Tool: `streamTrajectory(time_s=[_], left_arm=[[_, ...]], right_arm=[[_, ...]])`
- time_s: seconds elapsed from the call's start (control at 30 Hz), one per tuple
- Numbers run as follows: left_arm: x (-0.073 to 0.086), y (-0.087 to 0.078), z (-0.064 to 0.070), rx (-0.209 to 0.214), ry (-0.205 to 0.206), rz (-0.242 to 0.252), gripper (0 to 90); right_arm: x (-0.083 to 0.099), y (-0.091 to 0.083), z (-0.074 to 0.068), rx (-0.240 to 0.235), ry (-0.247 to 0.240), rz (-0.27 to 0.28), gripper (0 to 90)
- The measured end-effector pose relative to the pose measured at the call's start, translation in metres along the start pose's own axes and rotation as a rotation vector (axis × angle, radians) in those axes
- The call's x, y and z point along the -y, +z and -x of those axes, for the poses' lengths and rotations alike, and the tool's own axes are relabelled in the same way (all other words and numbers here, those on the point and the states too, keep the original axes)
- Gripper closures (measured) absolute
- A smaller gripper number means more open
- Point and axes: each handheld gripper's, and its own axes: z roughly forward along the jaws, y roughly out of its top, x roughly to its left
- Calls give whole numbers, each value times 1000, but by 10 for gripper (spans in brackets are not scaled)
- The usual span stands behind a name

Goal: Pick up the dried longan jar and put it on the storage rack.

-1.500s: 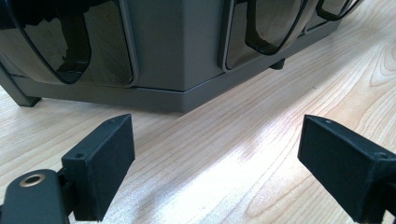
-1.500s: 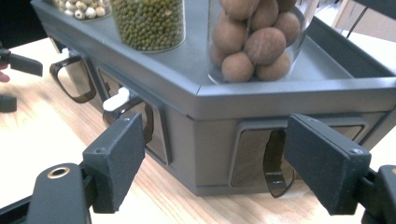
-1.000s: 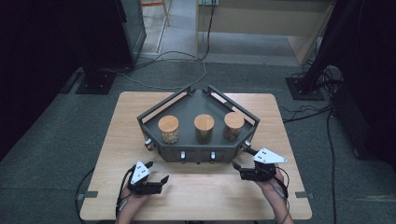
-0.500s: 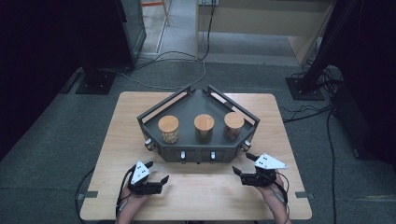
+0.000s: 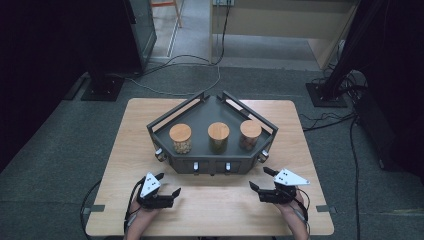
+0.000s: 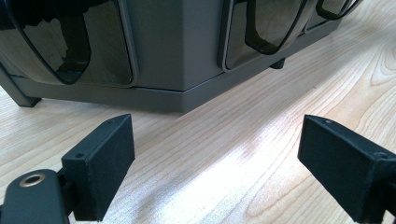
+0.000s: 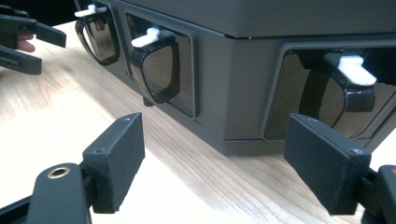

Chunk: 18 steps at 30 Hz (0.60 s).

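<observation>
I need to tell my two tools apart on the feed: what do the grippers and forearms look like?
Both are alike: the left gripper and the right gripper have black bodies, each topped by a pale grey three-cornered plate with small dark dots. The jaws are flat, matte black rectangular pads with small screw holes. A dark cable trails from each. The forearms are bare, with no sleeves.

1. The high view looks forward and down from above the light wooden table [image 5: 150,130].
2. Each gripper view sits low and close, facing the dark grey five-sided metal rack [image 5: 200,121].
3. Both share its front panels [image 6: 177,46] [image 7: 233,79].
</observation>
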Motion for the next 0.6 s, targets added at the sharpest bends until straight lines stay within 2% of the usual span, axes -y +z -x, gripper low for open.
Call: streamTrajectory(time_s=[0.6], left_arm=[[0, 0, 0, -1, 2, -1, 108]], right_arm=[[17, 2, 2, -12, 18, 14, 203]])
